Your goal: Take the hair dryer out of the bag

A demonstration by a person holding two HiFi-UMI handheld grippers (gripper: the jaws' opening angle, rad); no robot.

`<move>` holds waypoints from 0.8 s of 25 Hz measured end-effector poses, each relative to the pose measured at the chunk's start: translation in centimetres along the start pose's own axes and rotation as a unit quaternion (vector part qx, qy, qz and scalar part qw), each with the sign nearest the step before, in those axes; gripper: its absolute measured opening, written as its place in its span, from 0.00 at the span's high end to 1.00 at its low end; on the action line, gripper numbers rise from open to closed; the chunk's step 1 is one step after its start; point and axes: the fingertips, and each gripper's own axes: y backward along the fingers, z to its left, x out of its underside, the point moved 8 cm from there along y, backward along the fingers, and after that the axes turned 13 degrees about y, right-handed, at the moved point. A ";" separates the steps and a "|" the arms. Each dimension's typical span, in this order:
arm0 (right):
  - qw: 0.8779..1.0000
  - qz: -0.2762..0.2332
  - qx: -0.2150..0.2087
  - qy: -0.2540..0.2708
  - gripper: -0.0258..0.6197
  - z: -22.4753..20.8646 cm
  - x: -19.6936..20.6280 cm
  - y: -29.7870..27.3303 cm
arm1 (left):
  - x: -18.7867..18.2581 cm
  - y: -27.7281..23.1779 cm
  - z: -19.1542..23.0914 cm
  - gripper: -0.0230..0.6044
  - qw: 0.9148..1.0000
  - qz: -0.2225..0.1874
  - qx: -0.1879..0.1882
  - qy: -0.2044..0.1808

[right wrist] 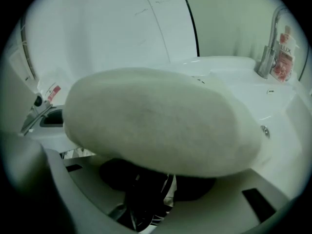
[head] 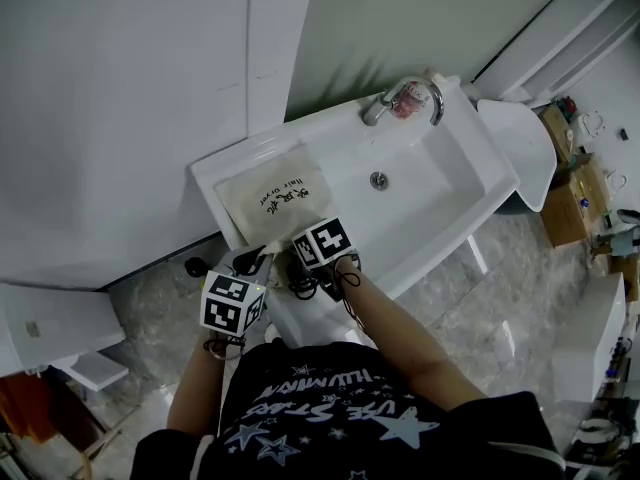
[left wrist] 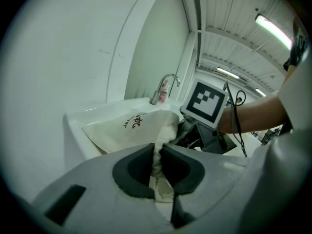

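Observation:
A cream cloth bag (head: pixel 272 196) with black print lies on the white counter left of the basin. My left gripper (head: pixel 262 260) is shut on the bag's near edge, and the fabric (left wrist: pixel 157 152) stands pinched between its dark pads. My right gripper (head: pixel 298 253) is at the bag's mouth, just right of the left one. In the right gripper view the bag (right wrist: pixel 156 121) bulges over the jaws and hides them. Under it a dark thing with a cord (right wrist: pixel 146 199), probably the hair dryer, lies between the jaws. Whether the pads press on it does not show.
The white sink (head: pixel 470 158) has a chrome faucet (head: pixel 405 96) at the back and a pink packet (right wrist: pixel 282 52) beside it. A wall runs behind. A cardboard box (head: pixel 565 193) and clutter stand on the floor at the right.

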 end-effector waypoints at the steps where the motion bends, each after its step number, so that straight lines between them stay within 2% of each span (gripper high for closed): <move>1: 1.000 0.001 0.000 0.010 0.66 0.0 0.1 0.3 | 0.0 0.1 -0.1 0.90 1.000 -0.001 -0.003 0.002; 5: 1.000 -0.013 -0.017 0.022 0.68 0.0 0.6 1.8 | -0.2 0.6 -0.3 0.90 1.000 -0.010 -0.014 0.002; 11: 0.997 -0.029 -0.066 0.027 0.68 0.3 2.4 3.9 | 0.2 1.2 -0.7 0.91 0.999 -0.027 -0.031 0.021; 16: 0.995 -0.033 -0.081 0.038 0.68 1.3 4.1 5.7 | 0.4 1.3 -1.2 0.91 0.998 -0.037 -0.043 0.025; 20: 0.991 -0.030 -0.109 0.072 0.68 2.4 5.5 7.0 | 0.3 1.6 -1.6 0.91 0.997 -0.045 -0.053 0.025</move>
